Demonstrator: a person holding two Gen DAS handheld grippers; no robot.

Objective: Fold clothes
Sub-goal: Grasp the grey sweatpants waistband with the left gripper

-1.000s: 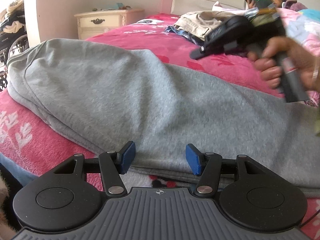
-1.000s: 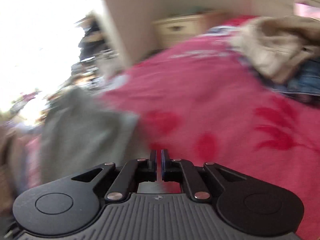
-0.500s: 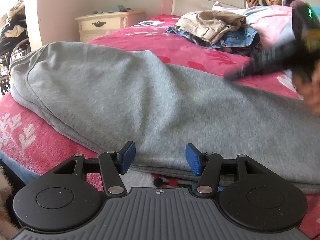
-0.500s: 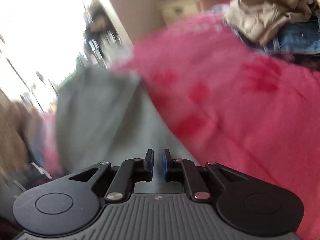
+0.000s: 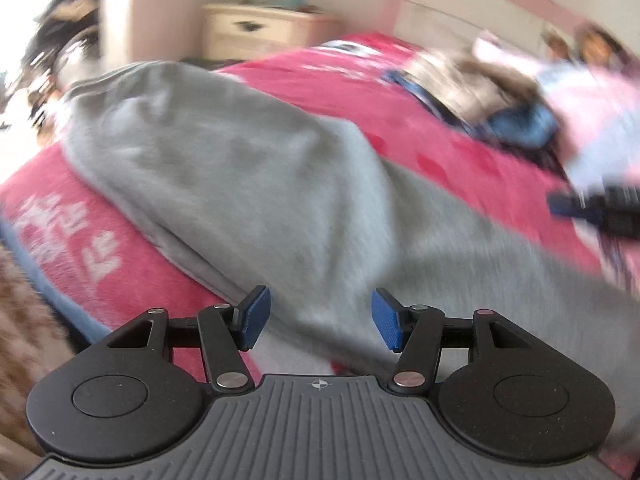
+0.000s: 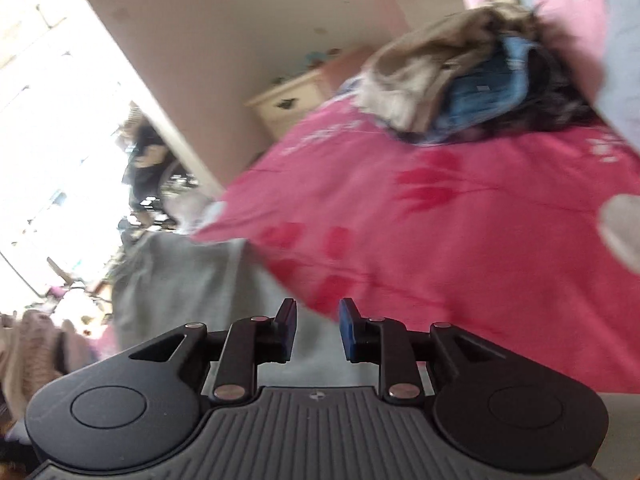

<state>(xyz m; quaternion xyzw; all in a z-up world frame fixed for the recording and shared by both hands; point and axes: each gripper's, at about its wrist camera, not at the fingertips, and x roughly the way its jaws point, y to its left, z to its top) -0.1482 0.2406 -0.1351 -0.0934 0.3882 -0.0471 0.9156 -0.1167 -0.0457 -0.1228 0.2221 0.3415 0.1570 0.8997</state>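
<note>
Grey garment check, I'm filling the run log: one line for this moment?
grey garment: flat on pink bedspread | left tongs: open, empty | right tongs: opening, empty

Your left gripper (image 5: 318, 316): long grey fleece garment (image 5: 256, 184) on pink printed bedspread (image 5: 460, 152) ahead; heap of beige and denim clothes (image 5: 476, 92) beyond, right; cream wooden nightstand (image 5: 256, 34) behind.

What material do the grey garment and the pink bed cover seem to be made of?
Grey garment: probably cotton jersey or fleece knit; matte, soft rounded folds, heathered tone. Pink bed cover: looks like plush or brushed blanket fabric, printed with red and white patterns; blur leaves the pile uncertain.
</note>
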